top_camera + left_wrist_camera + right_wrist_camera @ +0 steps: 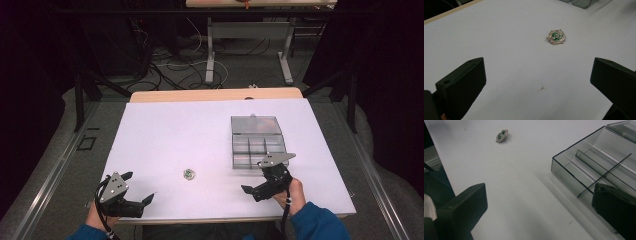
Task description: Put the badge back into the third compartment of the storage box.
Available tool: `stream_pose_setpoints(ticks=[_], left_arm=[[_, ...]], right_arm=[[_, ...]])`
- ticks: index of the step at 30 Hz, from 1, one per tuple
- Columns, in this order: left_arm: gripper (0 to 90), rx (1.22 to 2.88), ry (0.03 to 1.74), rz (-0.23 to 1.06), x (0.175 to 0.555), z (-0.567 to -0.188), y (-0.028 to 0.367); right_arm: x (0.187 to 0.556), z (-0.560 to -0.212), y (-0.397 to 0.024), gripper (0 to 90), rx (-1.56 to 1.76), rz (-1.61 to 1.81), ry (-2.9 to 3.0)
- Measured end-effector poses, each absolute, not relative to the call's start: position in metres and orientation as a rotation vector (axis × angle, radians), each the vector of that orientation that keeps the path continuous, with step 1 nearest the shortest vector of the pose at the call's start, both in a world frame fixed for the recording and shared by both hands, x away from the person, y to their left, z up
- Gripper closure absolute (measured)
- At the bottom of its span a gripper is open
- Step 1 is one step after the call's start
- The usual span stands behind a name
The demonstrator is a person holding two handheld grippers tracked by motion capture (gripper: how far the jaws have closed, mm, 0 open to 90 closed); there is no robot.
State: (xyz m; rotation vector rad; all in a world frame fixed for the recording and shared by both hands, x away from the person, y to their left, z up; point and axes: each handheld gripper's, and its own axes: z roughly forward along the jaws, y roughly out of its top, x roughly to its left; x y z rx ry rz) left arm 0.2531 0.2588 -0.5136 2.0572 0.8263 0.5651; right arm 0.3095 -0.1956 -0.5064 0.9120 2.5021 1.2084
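Closest to the person, the left hand-held gripper [134, 189] sits low over the near left corner of the white worktop [165, 135], its jaws spread wide with nothing between them. In the left gripper view the two black jaws rise at either side of bare worktop, and a small brooch [556, 37] with a green centre and a pale ornate rim lies flat ahead of them, nearer the right jaw's side and well clear of both. The right hand-held gripper [255, 175] is at the near right, held by a hand [292, 196] in a blue sleeve [320, 222]; its jaws also stand wide apart and hold nothing. In the high view the brooch [189, 174] lies on the worktop between the two grippers, touching neither. Just beyond the right gripper stands a clear plastic box [257, 145] divided into compartments, its lid swung open at the far side. In the right gripper view the box's near corner [584, 170] is just ahead of the right jaw, and the brooch [502, 135] lies farther off to the left. Beyond the worktop, cables [180, 67] trail across the floor under another table.
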Motion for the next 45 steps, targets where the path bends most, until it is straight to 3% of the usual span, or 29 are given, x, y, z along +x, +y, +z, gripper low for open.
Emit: stream_pose_setpoints(ticks=[45], left_arm=[[0.4,2.066,0.822,0.578,0.253,-0.514,0.259]], right_arm=[[0.352,-0.522,-0.085,0.0,0.802,1.210,2.648]])
